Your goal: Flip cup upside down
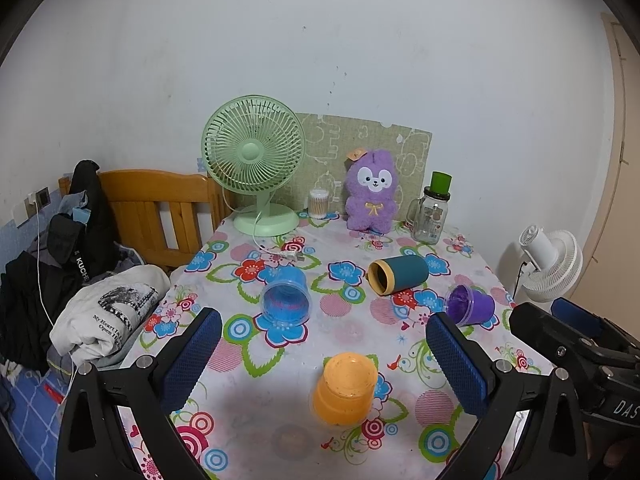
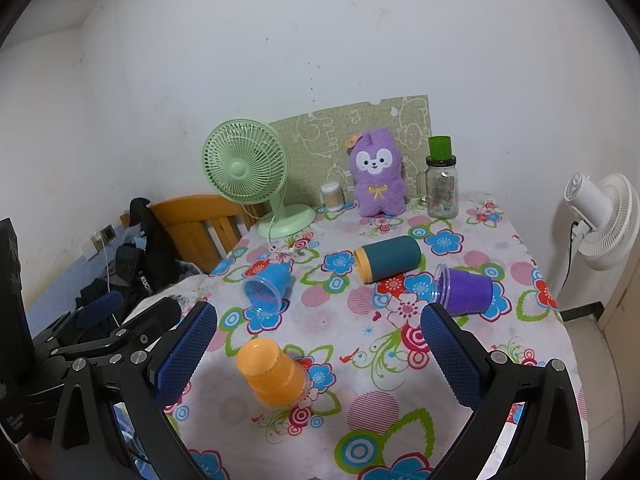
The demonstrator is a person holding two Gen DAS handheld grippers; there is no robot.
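Note:
An orange cup [image 1: 346,390] stands upside down on the flowered tablecloth [image 1: 280,392], near the front; it also shows in the right wrist view [image 2: 274,374]. A blue cup [image 1: 286,298] [image 2: 266,286], a teal cup with a yellow rim [image 1: 396,274] [image 2: 386,258] and a purple cup [image 1: 470,304] [image 2: 464,290] lie on their sides behind it. My left gripper [image 1: 324,348] is open and empty, just above and behind the orange cup. My right gripper [image 2: 320,342] is open and empty, to the right of the orange cup.
At the back stand a green fan [image 1: 254,164], a cotton-swab jar [image 1: 318,204], a purple plush toy [image 1: 372,192] and a glass jar with a green lid [image 1: 432,210]. A bed with clothes [image 1: 80,280] lies left. A white fan [image 2: 600,220] stands right.

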